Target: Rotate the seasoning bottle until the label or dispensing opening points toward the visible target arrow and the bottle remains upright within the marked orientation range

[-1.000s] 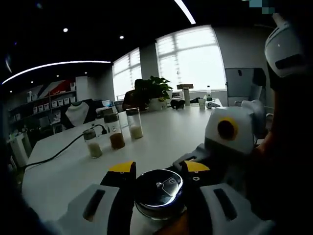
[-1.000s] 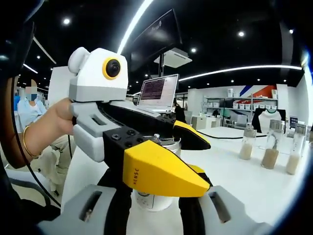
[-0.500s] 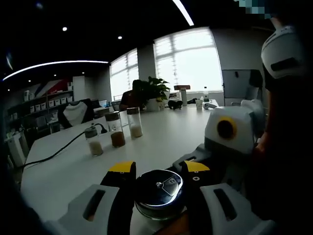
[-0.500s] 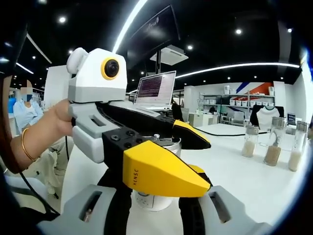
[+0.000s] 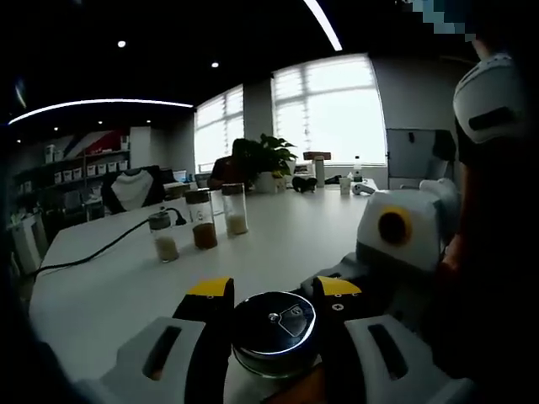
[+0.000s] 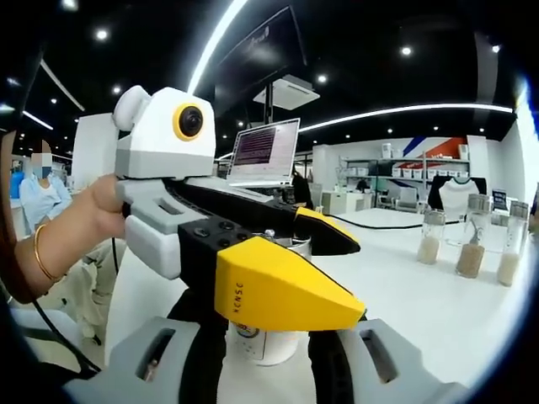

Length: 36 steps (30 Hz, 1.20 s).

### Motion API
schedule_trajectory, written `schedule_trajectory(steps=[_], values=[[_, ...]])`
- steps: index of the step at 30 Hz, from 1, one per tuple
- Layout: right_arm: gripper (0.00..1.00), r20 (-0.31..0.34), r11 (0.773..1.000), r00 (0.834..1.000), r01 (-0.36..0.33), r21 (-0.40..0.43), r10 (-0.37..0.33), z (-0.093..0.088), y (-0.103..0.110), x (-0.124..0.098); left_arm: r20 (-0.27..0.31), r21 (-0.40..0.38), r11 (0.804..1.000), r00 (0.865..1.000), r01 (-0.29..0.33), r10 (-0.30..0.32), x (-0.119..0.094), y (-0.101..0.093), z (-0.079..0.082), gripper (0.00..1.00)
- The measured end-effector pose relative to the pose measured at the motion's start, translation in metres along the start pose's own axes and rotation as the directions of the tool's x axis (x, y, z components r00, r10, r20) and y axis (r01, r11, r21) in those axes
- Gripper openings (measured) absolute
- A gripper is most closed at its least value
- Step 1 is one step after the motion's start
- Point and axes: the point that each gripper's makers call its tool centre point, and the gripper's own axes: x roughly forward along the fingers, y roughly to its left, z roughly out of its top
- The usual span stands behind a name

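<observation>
The seasoning bottle [image 5: 274, 330] has a round metal lid with a small flap, and it stands upright on the white table [image 5: 278, 231]. My left gripper [image 5: 274, 290] is shut on the lid, its yellow-tipped jaws pressing on either side. In the right gripper view the left gripper [image 6: 333, 273] reaches in from the left, held by a person's hand [image 6: 88, 215], and covers the bottle's top. The bottle's white lower body [image 6: 253, 341] shows beneath it. My right gripper [image 6: 263, 358] is shut on that lower body. The right gripper's white housing [image 5: 396, 236] sits to the right of the bottle. No arrow mark is visible.
Three glass jars of powder [image 5: 202, 225] stand in a row further along the table, also seen as jars [image 6: 467, 244] at the right. A black cable [image 5: 101, 252] runs across the table's left side. An open laptop [image 6: 265, 156] and a potted plant [image 5: 265, 160] sit farther back.
Both views have shifted slightly with the hands. Both grippers keep their hold on the bottle, and the lid's flap looks the same.
</observation>
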Motion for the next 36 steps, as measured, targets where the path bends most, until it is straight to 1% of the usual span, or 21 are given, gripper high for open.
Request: schedule_trajectory(steps=[3,6,8,11,15,21,24,26,28,31,33,36], values=[[0.34,-0.008,1.0,1.0,0.001,0.005,-0.001,-0.002,0.0,-0.001,-0.002,-0.014,1.0,1.0,-0.019,0.019,0.0,0.001,0.0,0.4],[0.39,-0.021,1.0,1.0,-0.005,-0.007,0.005,-0.004,0.001,-0.001,0.004,-0.042,0.998,0.999,-0.039,0.039,0.0,0.003,0.001,0.4],[0.42,-0.018,1.0,1.0,0.0,-0.017,0.0,-0.004,0.001,-0.002,0.006,-0.057,0.997,0.998,-0.055,0.055,-0.002,0.006,0.002,0.43],[0.43,-0.022,1.0,1.0,0.001,-0.004,-0.001,-0.005,0.0,-0.005,-0.014,-0.083,0.992,0.995,-0.095,0.094,-0.005,0.013,-0.001,0.47],[0.43,-0.026,1.0,1.0,-0.003,-0.002,0.003,-0.006,-0.001,-0.007,-0.024,-0.071,0.991,0.994,-0.111,0.11,-0.008,0.015,-0.001,0.45],[0.41,-0.019,1.0,1.0,-0.016,0.015,0.017,-0.005,-0.001,-0.007,-0.028,-0.077,0.99,0.993,-0.116,0.114,-0.008,0.011,0.001,0.44],[0.33,0.005,0.999,0.999,-0.04,-0.006,0.04,-0.001,0.003,-0.008,-0.03,-0.084,0.988,0.992,-0.126,0.124,-0.007,0.011,0.0,0.44],[0.31,0.004,0.999,0.999,-0.037,-0.006,0.037,-0.001,0.003,-0.008,-0.047,-0.081,0.988,0.991,-0.132,0.129,-0.006,0.012,-0.005,0.44],[0.31,0.005,0.999,0.999,-0.042,-0.002,0.042,-0.001,0.003,-0.007,-0.059,-0.082,0.986,0.988,-0.148,0.143,-0.006,0.014,-0.007,0.43],[0.31,0.006,0.999,0.999,-0.042,-0.004,0.042,-0.001,0.002,-0.006,-0.061,-0.082,0.986,0.988,-0.144,0.139,-0.005,0.013,-0.009,0.41],[0.31,0.006,0.999,0.999,-0.042,-0.004,0.043,-0.001,0.002,-0.006,-0.068,-0.079,0.984,0.986,-0.157,0.152,-0.005,0.015,-0.01,0.39],[0.31,0.005,0.999,0.999,-0.043,-0.008,0.043,0.0,0.002,-0.006,-0.073,-0.068,0.986,0.987,-0.151,0.146,-0.005,0.016,-0.01,0.39]])
